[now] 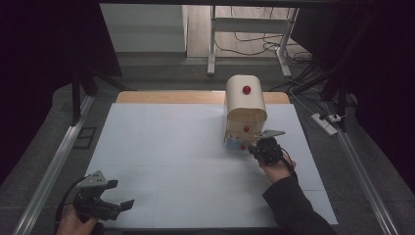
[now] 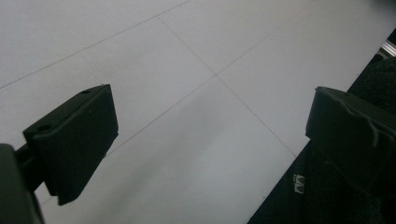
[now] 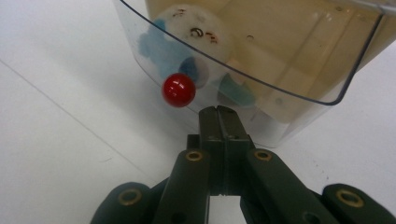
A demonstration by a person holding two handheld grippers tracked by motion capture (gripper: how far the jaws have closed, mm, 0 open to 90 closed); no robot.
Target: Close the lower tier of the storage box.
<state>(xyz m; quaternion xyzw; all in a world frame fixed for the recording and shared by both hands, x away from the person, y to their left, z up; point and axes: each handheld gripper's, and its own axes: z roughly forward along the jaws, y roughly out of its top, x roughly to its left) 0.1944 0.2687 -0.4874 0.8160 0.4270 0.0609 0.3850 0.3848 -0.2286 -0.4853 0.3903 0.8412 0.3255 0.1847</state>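
While the left gripper (image 1: 120, 196) idles wide open and empty at the near-left corner, the right gripper (image 3: 217, 111), jaws shut on nothing, sits just below and right of the red knob (image 3: 178, 90) on the bread box's (image 1: 245, 105) clear door (image 3: 280, 74).

Red knob (image 3: 178, 90); cream box (image 1: 244, 100); white table (image 1: 171, 147)

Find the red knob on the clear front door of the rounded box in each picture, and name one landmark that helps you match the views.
High view: the red knob sits right of centre, low on the box front, just left of the right gripper.
Left gripper view: it looks elsewhere, at the white table.
Right gripper view: left of centre, above the shut jaws.
Shared landmark: the white table.
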